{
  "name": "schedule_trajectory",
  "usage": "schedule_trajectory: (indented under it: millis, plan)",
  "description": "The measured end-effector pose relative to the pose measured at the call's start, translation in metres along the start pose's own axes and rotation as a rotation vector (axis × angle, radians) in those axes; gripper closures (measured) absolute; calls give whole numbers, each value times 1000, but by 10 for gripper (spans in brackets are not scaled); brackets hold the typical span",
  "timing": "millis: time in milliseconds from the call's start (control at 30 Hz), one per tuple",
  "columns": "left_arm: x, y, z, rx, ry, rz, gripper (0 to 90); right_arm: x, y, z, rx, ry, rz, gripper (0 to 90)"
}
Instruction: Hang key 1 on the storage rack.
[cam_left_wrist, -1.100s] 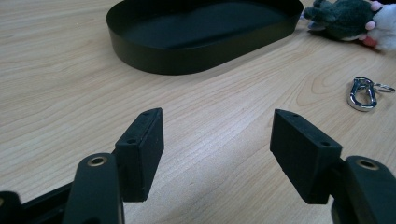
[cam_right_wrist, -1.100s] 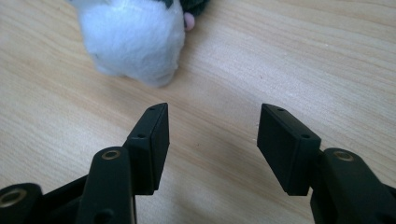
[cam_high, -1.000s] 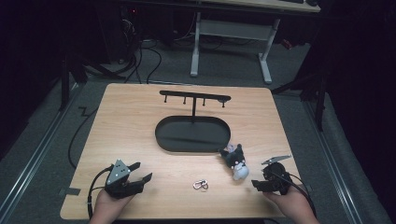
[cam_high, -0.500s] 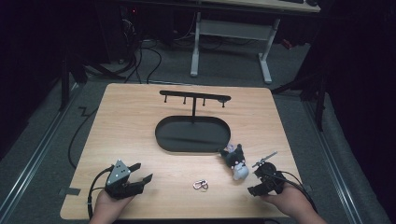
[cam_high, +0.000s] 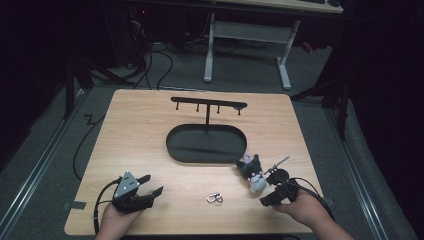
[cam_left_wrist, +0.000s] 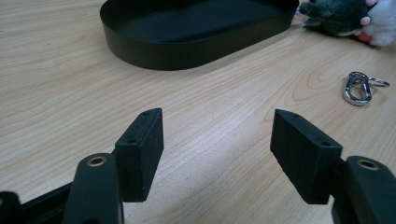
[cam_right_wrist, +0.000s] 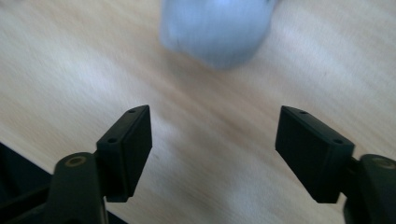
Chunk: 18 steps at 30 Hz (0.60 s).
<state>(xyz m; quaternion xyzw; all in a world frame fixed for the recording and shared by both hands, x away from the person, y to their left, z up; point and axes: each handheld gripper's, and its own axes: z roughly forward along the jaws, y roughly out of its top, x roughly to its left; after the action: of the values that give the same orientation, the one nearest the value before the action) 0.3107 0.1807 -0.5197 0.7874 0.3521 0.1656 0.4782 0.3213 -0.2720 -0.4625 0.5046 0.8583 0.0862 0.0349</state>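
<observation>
Our right gripper (cam_high: 272, 196) has its jaws spread wide, empty, low over the table and just beside the small grey-and-white plush toy (cam_high: 251, 172), which lies by the black oval metal tray (cam_high: 206, 144). We judge this the approach; next we must centre the jaws around the toy and close. Our left gripper (cam_high: 148, 187) rests open, empty, near the silver carabiner clip (cam_high: 215, 198)

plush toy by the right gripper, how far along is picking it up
Nothing looks done yet: the plush toy lies on the table beside the black tray, ungrasped. In hand: the right gripper is close to it, jaws open, with the toy's pale end blurred just ahead in the right gripper view. Left: closing on it and lifting. The left gripper rests open, and the metal clip lies untouched.
</observation>
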Motion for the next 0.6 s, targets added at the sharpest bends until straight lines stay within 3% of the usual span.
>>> schedule_trajectory:
  millis: [167,267,367,600]
  plan:
    - [0,0,0,-2,0,5,353,-3,23,-2,-32,20,84,196]
    - [1,0,0,1,0,5,354,-4,29,1,-37,28,93,196]
    - [2,0,-1,-2,2,6,353,-3,37,9,-34,15,73,196]
    - [1,-1,-1,5,-1,11,353,0,48,25,-41,22,104,229]
